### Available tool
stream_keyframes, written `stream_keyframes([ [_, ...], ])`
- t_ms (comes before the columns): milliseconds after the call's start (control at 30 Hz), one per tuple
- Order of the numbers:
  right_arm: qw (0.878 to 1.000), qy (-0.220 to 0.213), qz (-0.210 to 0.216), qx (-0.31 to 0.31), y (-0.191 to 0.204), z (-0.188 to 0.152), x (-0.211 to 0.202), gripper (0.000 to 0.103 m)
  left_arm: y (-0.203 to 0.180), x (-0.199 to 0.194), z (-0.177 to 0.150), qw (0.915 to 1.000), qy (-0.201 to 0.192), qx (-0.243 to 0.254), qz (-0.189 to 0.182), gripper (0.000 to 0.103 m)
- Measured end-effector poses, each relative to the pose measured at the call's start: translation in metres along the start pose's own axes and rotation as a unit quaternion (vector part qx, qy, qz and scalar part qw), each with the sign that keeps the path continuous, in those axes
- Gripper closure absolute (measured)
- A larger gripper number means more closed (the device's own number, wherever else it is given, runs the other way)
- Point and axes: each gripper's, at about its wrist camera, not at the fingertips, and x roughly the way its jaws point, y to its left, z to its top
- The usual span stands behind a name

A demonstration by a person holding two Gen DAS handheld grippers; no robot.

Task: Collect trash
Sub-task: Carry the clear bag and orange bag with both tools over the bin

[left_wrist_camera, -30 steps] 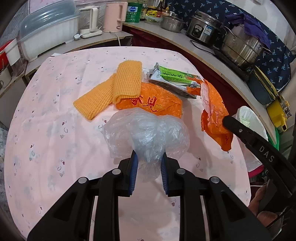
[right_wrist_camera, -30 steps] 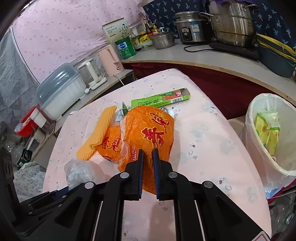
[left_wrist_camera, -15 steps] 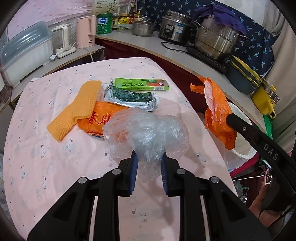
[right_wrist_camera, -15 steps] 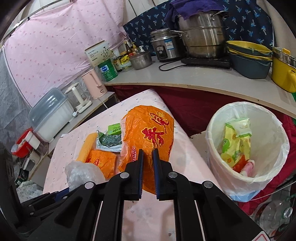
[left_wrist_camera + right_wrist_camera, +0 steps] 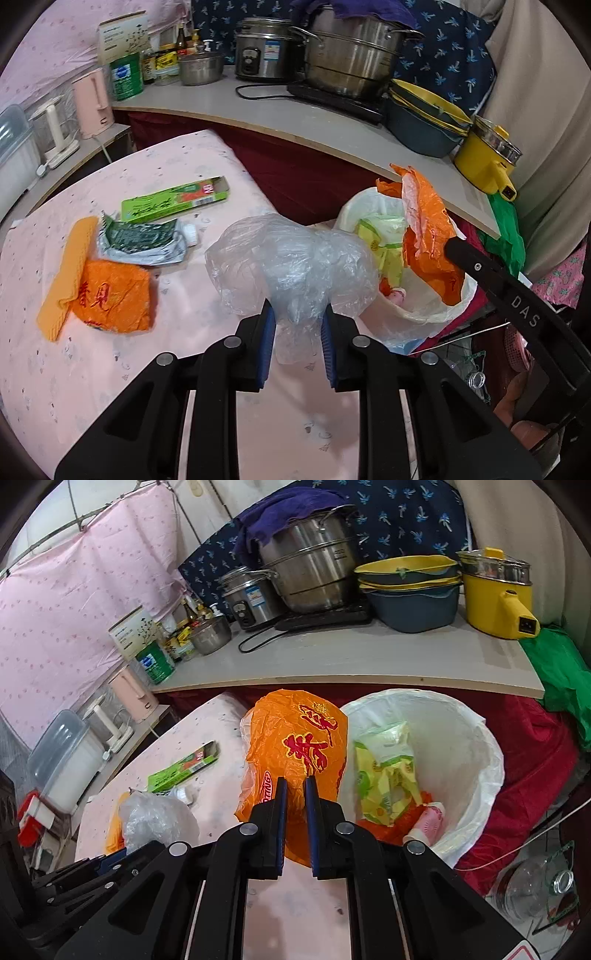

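Observation:
My left gripper (image 5: 297, 317) is shut on a crumpled clear plastic bag (image 5: 291, 258), held above the table's right edge. My right gripper (image 5: 295, 786) is shut on an orange plastic bag with red characters (image 5: 299, 738), hanging beside the rim of the white-lined trash bin (image 5: 476, 746). In the left wrist view the same orange bag (image 5: 424, 229) dangles over the bin (image 5: 369, 206). The bin holds a yellow-green wrapper (image 5: 388, 771) and a pink cup (image 5: 428, 819). On the pink table (image 5: 74, 369) lie a green box (image 5: 177, 199), a green-and-silver pouch (image 5: 144, 240), another orange bag (image 5: 110, 295) and an orange cloth (image 5: 66, 269).
A grey counter (image 5: 332, 657) behind the table and bin carries steel pots (image 5: 310, 565), a rice cooker (image 5: 262, 48), stacked bowls (image 5: 410, 587) and a yellow pot (image 5: 495, 590). A pink kettle (image 5: 92, 99) stands at the left. Bottles lie on the floor (image 5: 532, 886) by the bin.
Both grippers have swung rightward off the table centre toward the bin, each carrying its bag. The bin has come fully into view and the orange bag now hangs at its rim.

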Motion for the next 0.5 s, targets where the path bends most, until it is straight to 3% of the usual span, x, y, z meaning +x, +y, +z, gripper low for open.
stream_keyframes([
  [500,0.997,-0.005,-0.048,0.065,-0.086,0.009,0.009,0.093,-0.087,0.058,0.028,0.9953,0.024,0.077,-0.053,0.081],
])
